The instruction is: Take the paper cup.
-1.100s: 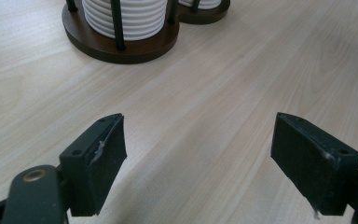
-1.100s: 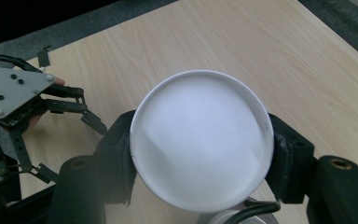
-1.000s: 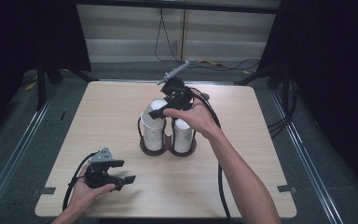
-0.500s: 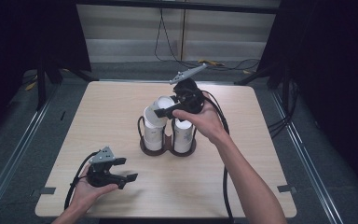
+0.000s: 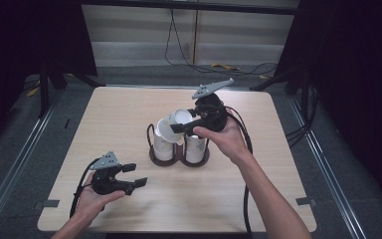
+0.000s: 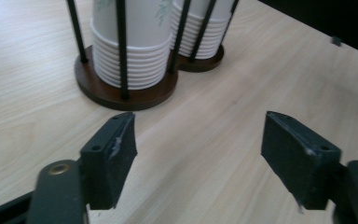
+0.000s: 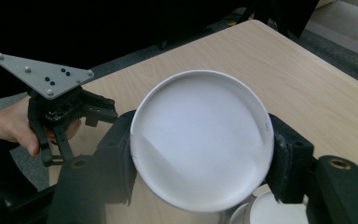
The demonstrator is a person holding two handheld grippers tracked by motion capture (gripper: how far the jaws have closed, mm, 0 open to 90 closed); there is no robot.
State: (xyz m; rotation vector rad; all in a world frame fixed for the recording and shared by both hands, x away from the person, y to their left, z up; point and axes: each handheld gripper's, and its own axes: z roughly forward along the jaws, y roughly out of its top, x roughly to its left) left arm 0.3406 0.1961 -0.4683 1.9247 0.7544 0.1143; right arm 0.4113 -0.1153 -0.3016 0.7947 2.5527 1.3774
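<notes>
White paper cup (image 7: pixel 200 140) clamped in right gripper (image 5: pixel 179 127), tilted above cup stacks (image 5: pixel 164 144) in dark wire holder (image 5: pixel 179 159) mid-table (image 5: pixel 278 199). Left gripper (image 6: pixel 198 158) nothing between jaws, just been closing, resting near front left.

Both grippers are black, each topped by a grey three-cornered plate (image 7: pixel 42 74) studded with screws. Black cables (image 5: pixel 243 199) trail back — forearms bare, no sleeves.

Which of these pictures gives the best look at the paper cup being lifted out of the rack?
The right gripper view: the paper cup faces the camera mouth-on, clamped between the right gripper's two black jaws. The high view shows the cup small and tilted above the rack. The left gripper view shows the stacked cups left in the rack.
</notes>
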